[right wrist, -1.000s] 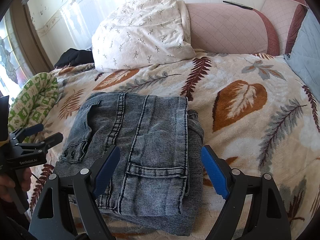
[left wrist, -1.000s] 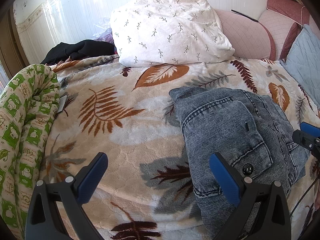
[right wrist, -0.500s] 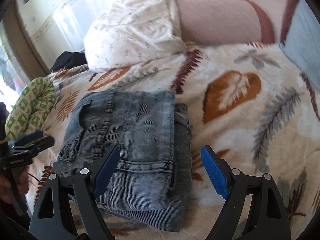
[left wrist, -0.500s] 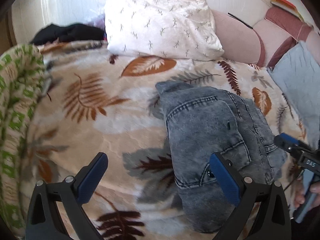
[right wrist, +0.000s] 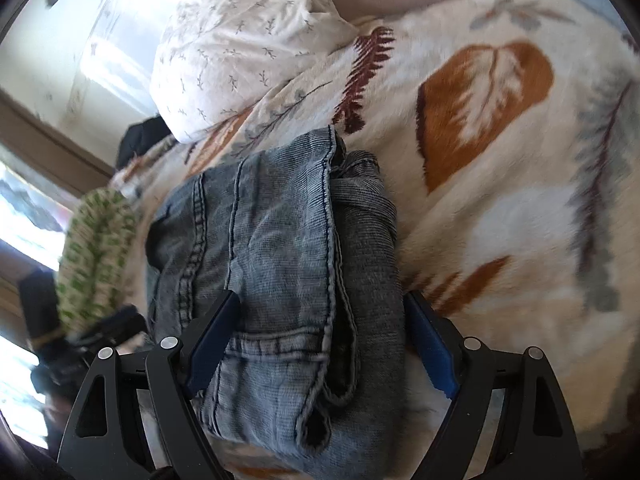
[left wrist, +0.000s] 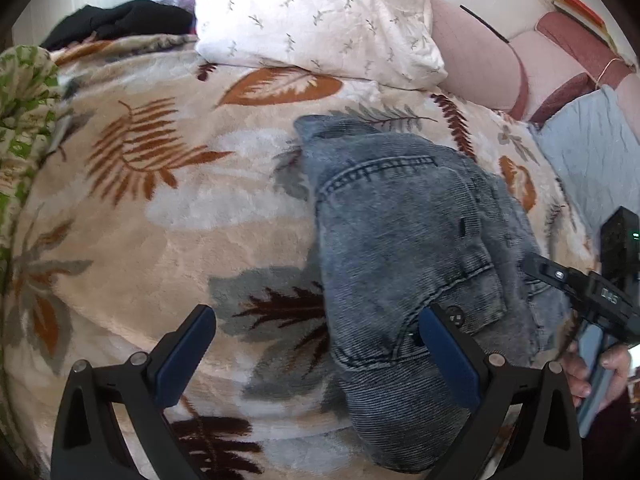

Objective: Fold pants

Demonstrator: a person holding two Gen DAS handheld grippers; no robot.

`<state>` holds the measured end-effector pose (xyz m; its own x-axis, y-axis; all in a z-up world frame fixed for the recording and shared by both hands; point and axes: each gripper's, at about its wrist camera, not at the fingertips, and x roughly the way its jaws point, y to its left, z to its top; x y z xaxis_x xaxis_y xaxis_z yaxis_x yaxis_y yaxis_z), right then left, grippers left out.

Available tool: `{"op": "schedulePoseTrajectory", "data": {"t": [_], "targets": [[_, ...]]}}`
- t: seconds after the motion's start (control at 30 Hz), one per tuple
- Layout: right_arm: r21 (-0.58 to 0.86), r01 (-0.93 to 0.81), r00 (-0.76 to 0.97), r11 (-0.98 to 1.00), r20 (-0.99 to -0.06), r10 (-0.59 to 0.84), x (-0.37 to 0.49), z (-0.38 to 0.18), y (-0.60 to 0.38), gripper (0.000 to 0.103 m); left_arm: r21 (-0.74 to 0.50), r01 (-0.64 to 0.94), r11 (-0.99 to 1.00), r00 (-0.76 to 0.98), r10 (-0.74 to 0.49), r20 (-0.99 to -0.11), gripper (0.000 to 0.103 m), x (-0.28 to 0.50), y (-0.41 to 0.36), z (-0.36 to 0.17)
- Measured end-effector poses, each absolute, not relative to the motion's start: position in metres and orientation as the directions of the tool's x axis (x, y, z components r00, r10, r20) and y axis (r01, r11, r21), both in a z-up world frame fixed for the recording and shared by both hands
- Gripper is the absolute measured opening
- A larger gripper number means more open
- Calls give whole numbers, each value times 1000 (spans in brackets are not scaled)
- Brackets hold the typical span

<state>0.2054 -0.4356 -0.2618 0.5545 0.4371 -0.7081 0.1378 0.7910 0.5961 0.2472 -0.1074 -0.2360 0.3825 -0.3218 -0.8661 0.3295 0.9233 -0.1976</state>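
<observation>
- The folded grey-blue denim pants (right wrist: 276,280) lie in a compact stack on the leaf-printed fleece blanket (left wrist: 168,216) of the bed, near its front edge and well short of the white sprigged pillow (left wrist: 320,20) at the far side.
- The right claw (right wrist: 320,340) has dropped closer and rolled since a second ago: the stack now fills the space between its blue pads, the left pad over the denim, the right pad just beside the stack's right edge. The jaws stand wide apart and clamp nothing.
- The left claw (left wrist: 316,356) has tilted further down; it too is spread wide and empty, its right pad over the near left part of the pants, its left pad over bare blanket.
- Judgement: the folding looks nearly or fully done; both claws seem placed to lift or tidy the bundle.
- Hidden: the stack's near edge sits behind the claws, and whether any pad touches the cloth is unclear. The right view is motion-blurred, especially at its left, where the left claw is a dark smear.
</observation>
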Motion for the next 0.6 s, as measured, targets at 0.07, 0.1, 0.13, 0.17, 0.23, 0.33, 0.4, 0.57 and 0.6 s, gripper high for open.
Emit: {"op": "schedulePoseTrajectory", "data": {"t": [0.07, 0.1, 0.13, 0.17, 0.23, 0.33, 0.4, 0.57, 0.6], "targets": [[614, 115, 551, 781, -694, 464, 209, -263, -435, 87, -223, 343, 912, 356, -346, -868, 103, 248, -112, -239], [620, 109, 551, 777, -688, 471, 210, -264, -434, 87, -221, 358, 907, 344, -348, -872, 103, 248, -115, -241], [624, 100, 550, 775, -684, 479, 211, -264, -433, 87, -208, 369, 906, 337, -339, -878, 103, 249, -119, -244], [625, 92, 547, 775, -682, 486, 213, -264, -431, 86, -201, 368, 908, 340, -332, -880, 103, 250, -121, -246], [642, 64, 534, 764, -669, 518, 213, -262, -427, 79, -231, 352, 907, 327, -350, -878, 103, 255, -119, -248], [641, 44, 527, 766, -666, 528, 214, -260, -424, 66, -291, 331, 898, 313, -395, -864, 101, 261, -117, -249], [664, 45, 529, 746, -650, 546, 215, -260, -425, 56, -317, 364, 876, 321, -438, -840, 86, 259, -121, -246], [686, 50, 523, 726, -637, 566, 220, -265, -421, 47, -303, 456, 837, 297, -464, -834, 80, 252, -144, -245], [701, 60, 520, 711, -630, 577, 222, -269, -423, 51, -312, 454, 835, 295, -471, -832, 80, 253, -143, -245]]}}
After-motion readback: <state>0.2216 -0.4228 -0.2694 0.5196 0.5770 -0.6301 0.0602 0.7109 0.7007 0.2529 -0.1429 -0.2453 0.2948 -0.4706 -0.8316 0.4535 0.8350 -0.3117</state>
